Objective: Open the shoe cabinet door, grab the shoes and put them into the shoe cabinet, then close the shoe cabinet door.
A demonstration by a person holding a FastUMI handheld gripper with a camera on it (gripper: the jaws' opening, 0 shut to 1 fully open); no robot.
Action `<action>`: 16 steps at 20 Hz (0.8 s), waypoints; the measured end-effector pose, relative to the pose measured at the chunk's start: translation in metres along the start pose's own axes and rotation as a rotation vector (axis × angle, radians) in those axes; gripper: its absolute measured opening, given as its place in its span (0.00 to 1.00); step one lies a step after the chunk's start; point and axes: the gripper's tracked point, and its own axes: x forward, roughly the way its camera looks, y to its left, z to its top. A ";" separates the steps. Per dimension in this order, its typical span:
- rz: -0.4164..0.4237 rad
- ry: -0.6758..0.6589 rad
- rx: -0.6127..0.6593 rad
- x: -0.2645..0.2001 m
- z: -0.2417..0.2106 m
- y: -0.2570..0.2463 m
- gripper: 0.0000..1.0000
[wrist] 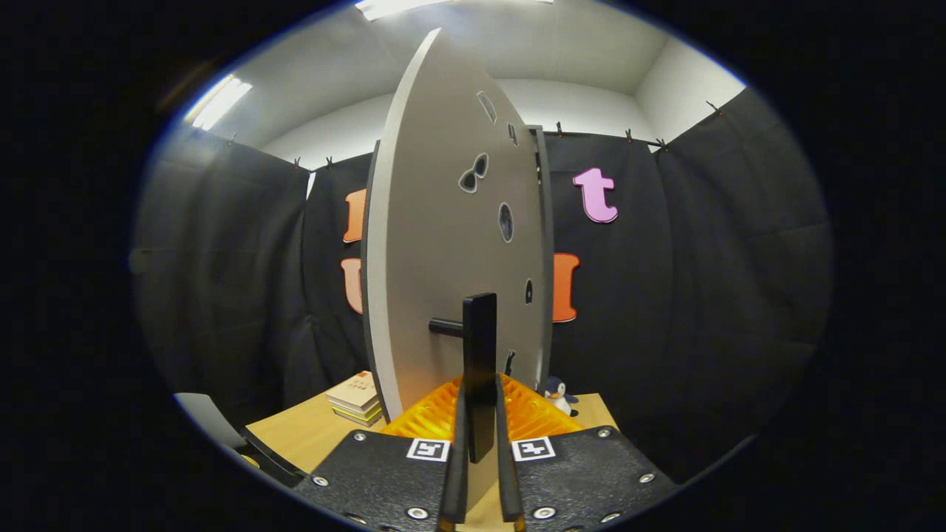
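Note:
The grey shoe cabinet door (443, 244) stands right in front of me, swung out so I look along its face, with several small cut-out holes in it. Its black bar handle (480, 332) runs upright, held off the panel by a short black peg (446, 326). My gripper (480, 403) is shut on the lower part of this handle, one finger pressing on each side. A thin strip of the cabinet's body (545, 222) shows just behind the door's far edge.
A wooden table (295, 436) lies below and left of the door. A stack of books (356, 399) sits on it near the door's foot. A small penguin toy (560, 395) stands to the right. A grey slanted panel (211, 417) shows at the table's left end.

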 end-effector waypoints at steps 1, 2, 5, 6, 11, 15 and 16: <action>-0.017 0.000 0.001 -0.002 0.001 -0.009 0.13; -0.035 0.000 0.002 -0.003 0.000 -0.017 0.13; -0.097 0.007 -0.002 -0.005 -0.003 -0.042 0.13; -0.115 0.008 -0.001 -0.004 -0.003 -0.053 0.13; -0.142 0.021 0.074 -0.006 -0.008 -0.077 0.06; -0.135 0.024 0.044 -0.015 -0.007 -0.080 0.06; -0.156 0.025 0.037 -0.019 -0.007 -0.086 0.06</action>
